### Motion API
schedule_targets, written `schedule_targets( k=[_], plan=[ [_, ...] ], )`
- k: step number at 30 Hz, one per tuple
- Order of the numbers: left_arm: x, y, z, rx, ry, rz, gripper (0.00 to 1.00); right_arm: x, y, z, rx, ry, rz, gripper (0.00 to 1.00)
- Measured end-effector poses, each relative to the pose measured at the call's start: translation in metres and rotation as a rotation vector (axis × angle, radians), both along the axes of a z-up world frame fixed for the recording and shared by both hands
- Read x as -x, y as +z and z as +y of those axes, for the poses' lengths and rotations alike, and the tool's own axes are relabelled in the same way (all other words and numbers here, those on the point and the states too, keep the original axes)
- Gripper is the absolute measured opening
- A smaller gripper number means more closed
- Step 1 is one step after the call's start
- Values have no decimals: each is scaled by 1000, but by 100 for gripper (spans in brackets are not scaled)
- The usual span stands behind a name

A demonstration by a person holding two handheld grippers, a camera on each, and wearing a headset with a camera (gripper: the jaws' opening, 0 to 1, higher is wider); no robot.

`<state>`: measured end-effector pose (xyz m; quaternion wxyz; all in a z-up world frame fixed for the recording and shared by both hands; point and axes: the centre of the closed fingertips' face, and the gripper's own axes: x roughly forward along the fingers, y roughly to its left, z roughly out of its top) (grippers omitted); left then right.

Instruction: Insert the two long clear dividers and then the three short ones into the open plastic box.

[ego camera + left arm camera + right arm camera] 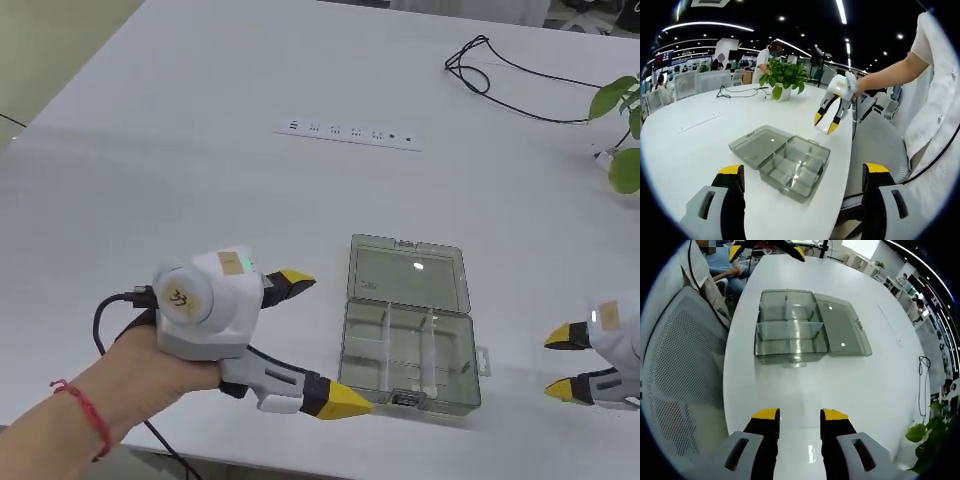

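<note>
White table (200,150), smooth with a faint sheen, runs wide under your whole reach. Its rounded edge shows in the left gripper view. Around it is an open office (700,70): dark ceiling with strip and spot lights, rows of desks and chairs at the back. A person (765,55) stands beyond the far edge. A grey mesh chair (680,365) sits at the table edge nearest the box.

A potted plant (782,75), green-leaved, stands toward the far right of the table, well apart from the work. The smoky clear plastic box (408,350) lies near the front edge, between your two grippers. Its lid (408,278) is laid fully open and flat on the far side. Clear dividers (790,322) already stand in the tray and split it into compartments; the exact count is hard to read through the glare.

A white power strip (350,133) lies flat mid-table, beyond the lid. A black cable (500,80) loops loose at the far right, near the plant.

Your left gripper (322,340) sits just left of the box, jaws spread wide, holding nothing. Your right gripper (565,362) sits right of the box, jaws partly apart, also holding nothing. Bare table is all that lies between each claw and the box. There is a red cord (85,410) round your left wrist.
</note>
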<state>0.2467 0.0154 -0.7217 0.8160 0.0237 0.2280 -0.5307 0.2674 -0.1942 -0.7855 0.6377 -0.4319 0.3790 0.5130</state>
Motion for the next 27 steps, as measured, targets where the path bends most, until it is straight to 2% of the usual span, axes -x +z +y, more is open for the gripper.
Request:
schedule_targets(
  k=[6, 11, 15, 21, 24, 27],
  plan=[
    [-2, 7, -4, 18, 12, -2, 97, -1, 22, 19, -28, 20, -57, 33],
    [-3, 16, -9, 66, 36, 21, 95, 3, 44, 41, -65, 32, -92, 33],
    [-6, 26, -14, 113, 63, 34, 92, 9, 56, 56, -80, 42, -113, 33],
    [-9, 37, -23, 181, 108, 94, 84, 17, 73, 79, -92, 60, -153, 33],
    [-7, 40, -28, 214, 123, 165, 76, 20, 80, 89, -94, 67, -173, 33],
    [-6, 43, -34, 229, 122, 185, 67, 23, 86, 100, -111, 67, -181, 33]
  ],
)
